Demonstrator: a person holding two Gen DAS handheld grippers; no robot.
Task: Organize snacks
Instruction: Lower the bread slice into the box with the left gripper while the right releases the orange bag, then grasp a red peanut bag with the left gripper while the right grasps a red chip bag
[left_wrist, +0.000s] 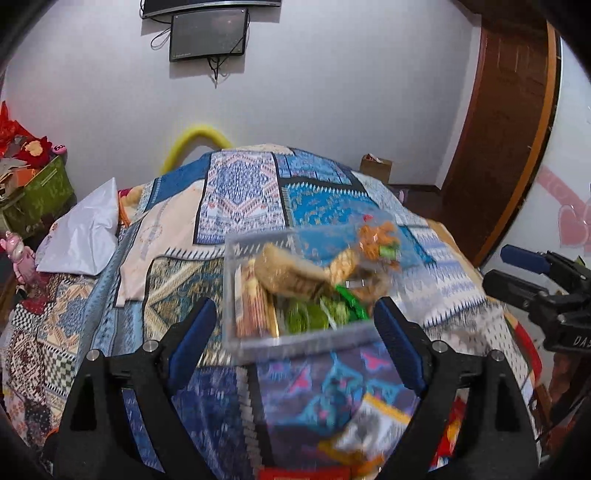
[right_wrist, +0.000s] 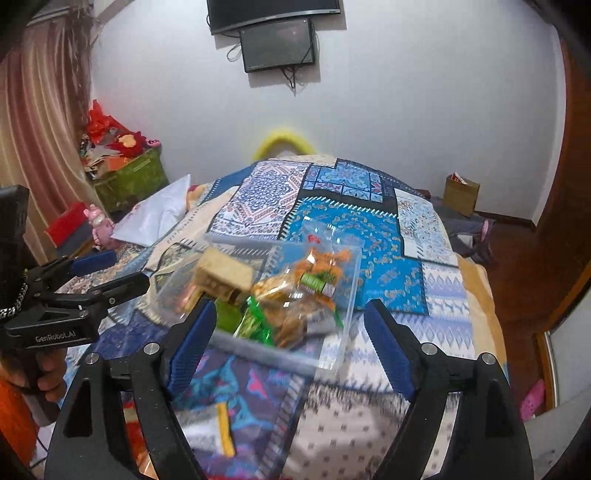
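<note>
Left gripper (right_wrist: 110, 273) body, right wrist view: "GenRobot.AI" in pale letters.
Right gripper (left_wrist: 517, 273) body, left wrist view: "DAS", cut off by the picture's edge.
Snack wrappers in the clear box (left_wrist: 295, 339): print blurred, unreadable.

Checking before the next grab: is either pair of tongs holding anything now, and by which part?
Nothing is held. The left tongs and right tongs are both open, apart from the clear snack box on the bedspread.
</note>
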